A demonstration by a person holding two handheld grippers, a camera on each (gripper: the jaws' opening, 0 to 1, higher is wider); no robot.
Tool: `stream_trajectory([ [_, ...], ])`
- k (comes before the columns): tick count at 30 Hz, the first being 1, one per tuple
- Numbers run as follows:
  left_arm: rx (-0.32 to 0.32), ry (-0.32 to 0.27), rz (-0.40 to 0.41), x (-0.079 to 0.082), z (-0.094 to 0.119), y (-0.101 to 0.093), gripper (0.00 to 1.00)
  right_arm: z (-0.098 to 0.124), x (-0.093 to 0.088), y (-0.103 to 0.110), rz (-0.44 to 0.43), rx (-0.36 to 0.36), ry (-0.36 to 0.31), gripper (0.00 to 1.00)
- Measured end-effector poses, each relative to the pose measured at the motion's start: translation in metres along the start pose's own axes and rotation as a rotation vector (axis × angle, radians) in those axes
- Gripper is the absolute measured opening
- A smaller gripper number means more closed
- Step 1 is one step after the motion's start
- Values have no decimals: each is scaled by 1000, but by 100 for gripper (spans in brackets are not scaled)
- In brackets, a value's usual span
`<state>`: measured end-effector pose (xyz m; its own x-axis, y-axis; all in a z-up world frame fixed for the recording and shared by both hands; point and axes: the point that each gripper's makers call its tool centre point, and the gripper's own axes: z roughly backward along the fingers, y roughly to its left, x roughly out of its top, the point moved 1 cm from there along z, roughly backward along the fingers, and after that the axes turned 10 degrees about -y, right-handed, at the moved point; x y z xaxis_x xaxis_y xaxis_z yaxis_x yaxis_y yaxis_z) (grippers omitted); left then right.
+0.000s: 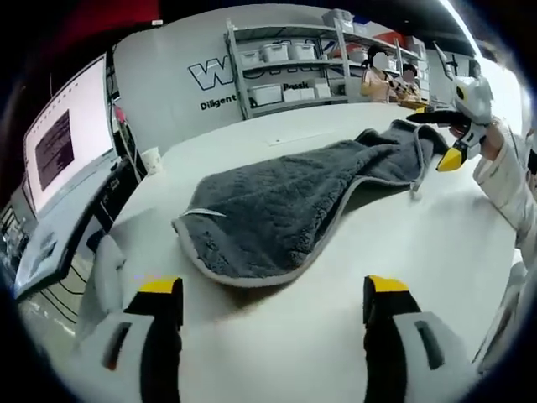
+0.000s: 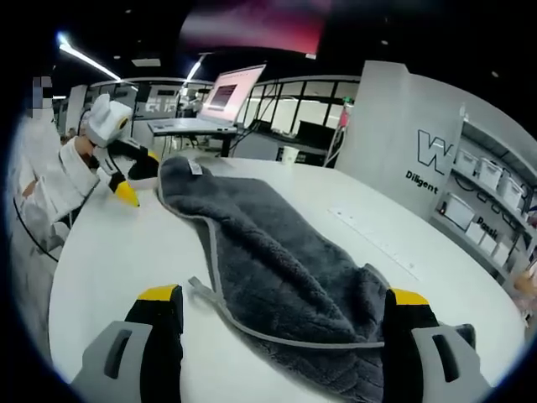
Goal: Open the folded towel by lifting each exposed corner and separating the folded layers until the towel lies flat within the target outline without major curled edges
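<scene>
A grey towel [image 1: 294, 210] is lying half-folded across the white table [image 1: 419, 252], its layers not yet parted. The left gripper [image 1: 273, 302] is hovering spread before its near edge, and the right gripper [image 2: 281, 315] is straddling the far end, jaws apart, apparently readying a corner lift.

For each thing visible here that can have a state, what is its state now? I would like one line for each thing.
towel: folded over itself, lying rumpled on the white table, not yet flat.
left gripper: open, holding nothing, just short of the towel's near edge.
right gripper: open, its jaws either side of the towel's end.
laptop: lid open, screen lit.
</scene>
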<state>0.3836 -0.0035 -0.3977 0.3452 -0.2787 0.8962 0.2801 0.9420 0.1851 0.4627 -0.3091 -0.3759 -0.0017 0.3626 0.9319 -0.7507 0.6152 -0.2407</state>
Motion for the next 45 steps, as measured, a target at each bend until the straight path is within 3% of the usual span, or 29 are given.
stream_trajectory([
  [4,1,-56,9,17,3,0,99,0,0,0,-1,1,2,99],
  [5,-10,-95,19,24,-2,-1,99,0,0,0,-5,1,2,99],
  [8,-46,-87,7,28,-8,-9,99,1,0,-1,-8,0,0,99],
  [12,-78,-119,8,40,-20,-14,99,1,0,-3,-12,-5,-3,99],
  [23,-106,-159,-39,75,-58,-10,99,3,1,-8,-25,-15,-4,99],
  [28,-124,-167,-25,85,-76,-5,99,4,0,-8,-30,-21,-6,99],
  [39,-101,-163,-17,109,-119,14,99,4,-3,-7,-27,-18,2,99],
  [45,-63,-141,-26,111,-138,31,99,7,2,-4,-21,-15,-12,99],
])
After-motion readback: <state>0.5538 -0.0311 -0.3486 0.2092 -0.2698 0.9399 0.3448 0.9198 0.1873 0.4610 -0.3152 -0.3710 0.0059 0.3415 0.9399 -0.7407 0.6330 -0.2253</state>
